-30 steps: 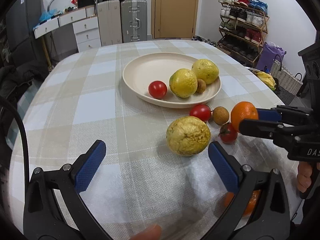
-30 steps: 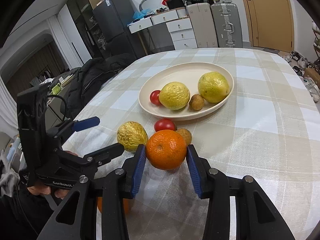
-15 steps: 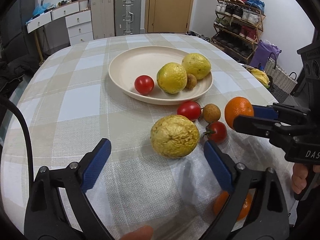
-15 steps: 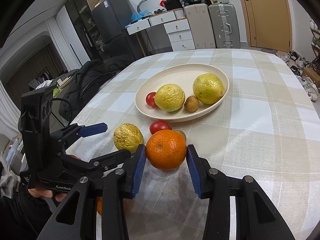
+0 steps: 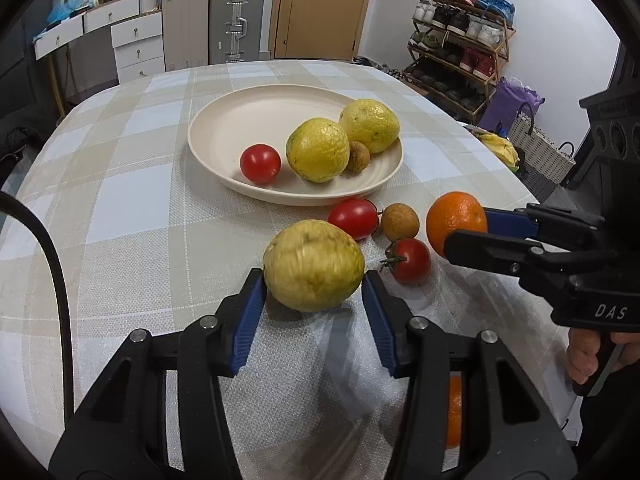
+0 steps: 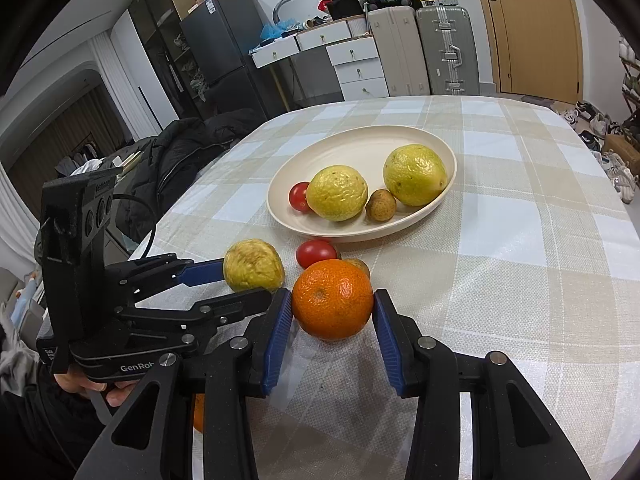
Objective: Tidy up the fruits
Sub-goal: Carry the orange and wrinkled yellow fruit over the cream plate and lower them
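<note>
A cream plate (image 5: 224, 128) (image 6: 360, 152) holds two yellow fruits, a red tomato (image 5: 260, 163) and a small brown fruit (image 5: 357, 156). My left gripper (image 5: 314, 280) is shut on a wrinkled yellow fruit (image 5: 314, 265) (image 6: 253, 266) in front of the plate. My right gripper (image 6: 332, 304) is shut on an orange (image 6: 332, 298) (image 5: 454, 220) just right of it. On the cloth between them and the plate lie two tomatoes (image 5: 354, 218) (image 5: 410, 260) and a small brown fruit (image 5: 400, 222).
Another orange (image 5: 454, 412) lies near the table's front edge, partly hidden behind my left gripper's frame. The checked tablecloth (image 5: 120, 200) covers the round table. A shoe rack, suitcases and drawers stand beyond the table.
My left gripper moved forward and closed its jaws onto the wrinkled yellow fruit. My right gripper kept hold of the orange, almost in place.
</note>
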`<state>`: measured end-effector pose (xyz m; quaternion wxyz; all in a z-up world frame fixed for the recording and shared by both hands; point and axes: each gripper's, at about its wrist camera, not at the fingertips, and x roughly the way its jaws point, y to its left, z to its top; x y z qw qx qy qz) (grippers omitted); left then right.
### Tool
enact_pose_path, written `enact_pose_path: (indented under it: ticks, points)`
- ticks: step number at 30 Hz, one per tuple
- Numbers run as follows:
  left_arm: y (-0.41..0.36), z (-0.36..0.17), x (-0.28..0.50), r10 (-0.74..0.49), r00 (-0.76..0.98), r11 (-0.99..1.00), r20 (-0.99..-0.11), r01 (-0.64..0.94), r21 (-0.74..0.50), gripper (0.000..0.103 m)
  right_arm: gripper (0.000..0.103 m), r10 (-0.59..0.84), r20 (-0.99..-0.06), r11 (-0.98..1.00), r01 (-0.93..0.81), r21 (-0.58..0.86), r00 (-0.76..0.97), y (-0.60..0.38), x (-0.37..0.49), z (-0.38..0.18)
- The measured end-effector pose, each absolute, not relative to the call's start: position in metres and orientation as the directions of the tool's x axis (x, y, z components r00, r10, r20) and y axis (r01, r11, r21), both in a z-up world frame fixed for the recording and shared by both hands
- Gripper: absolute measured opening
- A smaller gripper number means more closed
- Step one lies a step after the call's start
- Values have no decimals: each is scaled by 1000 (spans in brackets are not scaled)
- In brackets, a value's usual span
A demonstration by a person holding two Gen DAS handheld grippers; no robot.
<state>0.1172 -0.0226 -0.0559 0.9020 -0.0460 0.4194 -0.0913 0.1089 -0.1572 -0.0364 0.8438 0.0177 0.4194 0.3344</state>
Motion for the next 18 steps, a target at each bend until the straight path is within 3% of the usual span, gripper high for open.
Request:
enact_pose_path:
  ticks: [18]
  points:
    - [-23, -56, 122, -202, 622, 979, -756, 115, -167, 49, 42, 576, -695, 779, -547, 307, 430, -159, 109, -37]
